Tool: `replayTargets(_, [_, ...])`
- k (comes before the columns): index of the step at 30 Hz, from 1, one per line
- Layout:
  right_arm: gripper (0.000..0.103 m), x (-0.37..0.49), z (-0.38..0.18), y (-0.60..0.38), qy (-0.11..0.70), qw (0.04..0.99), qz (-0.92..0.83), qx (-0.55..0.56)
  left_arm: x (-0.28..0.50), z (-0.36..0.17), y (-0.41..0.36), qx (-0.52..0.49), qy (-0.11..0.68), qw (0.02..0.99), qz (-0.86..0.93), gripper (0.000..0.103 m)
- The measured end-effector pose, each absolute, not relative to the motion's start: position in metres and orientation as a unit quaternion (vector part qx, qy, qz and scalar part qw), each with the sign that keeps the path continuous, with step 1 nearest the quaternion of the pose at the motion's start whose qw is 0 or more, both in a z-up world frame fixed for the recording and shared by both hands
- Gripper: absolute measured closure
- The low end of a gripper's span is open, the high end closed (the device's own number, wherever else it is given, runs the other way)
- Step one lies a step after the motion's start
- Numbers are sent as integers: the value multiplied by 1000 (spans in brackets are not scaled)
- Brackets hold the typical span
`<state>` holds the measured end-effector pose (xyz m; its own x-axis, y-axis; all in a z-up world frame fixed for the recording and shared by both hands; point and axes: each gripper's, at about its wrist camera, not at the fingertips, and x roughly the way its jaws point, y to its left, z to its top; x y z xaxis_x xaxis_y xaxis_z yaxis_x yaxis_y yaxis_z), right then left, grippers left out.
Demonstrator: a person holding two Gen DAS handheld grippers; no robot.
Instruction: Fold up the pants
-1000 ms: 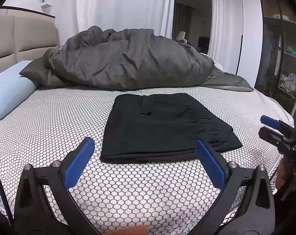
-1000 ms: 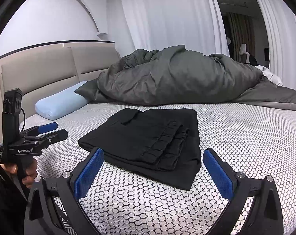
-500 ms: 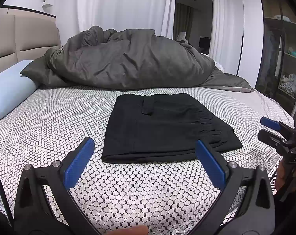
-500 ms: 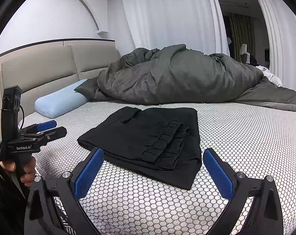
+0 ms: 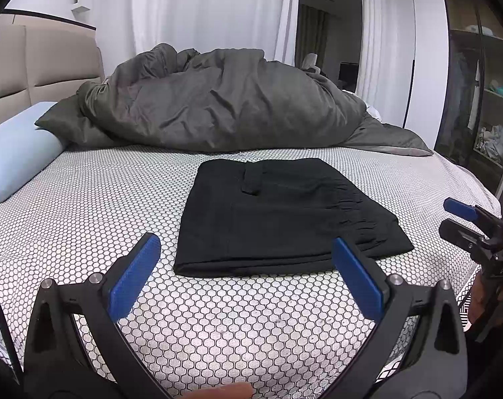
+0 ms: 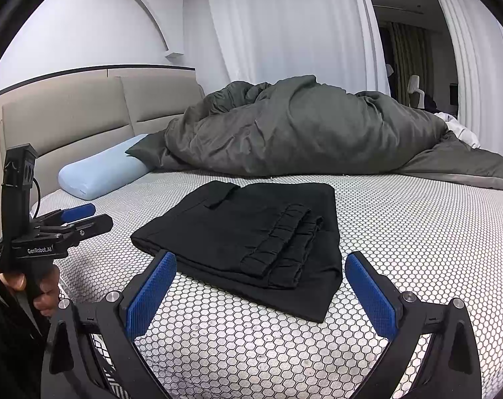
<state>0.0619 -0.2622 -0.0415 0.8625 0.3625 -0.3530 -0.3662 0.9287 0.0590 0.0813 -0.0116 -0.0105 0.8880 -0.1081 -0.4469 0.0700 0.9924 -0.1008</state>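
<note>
Black pants lie folded into a flat rectangle on the honeycomb-patterned bed sheet; they also show in the right wrist view, elastic waistband on top. My left gripper is open and empty, just short of the pants' near edge. My right gripper is open and empty, over the near corner of the pants. Each gripper shows in the other's view: the right one at the right bed edge, the left one at the left.
A crumpled dark grey duvet lies behind the pants. A light blue pillow rests at the left by the beige headboard. White curtains and a wardrobe stand beyond the bed.
Both grippers have drifted back and up slightly, still open. The pants have not moved.
</note>
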Motion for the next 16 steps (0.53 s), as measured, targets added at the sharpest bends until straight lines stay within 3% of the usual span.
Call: replayTargets(16, [0,63,-42,-263,183,965,189,-5,79,-10,-15,-43,230,972,-40,0])
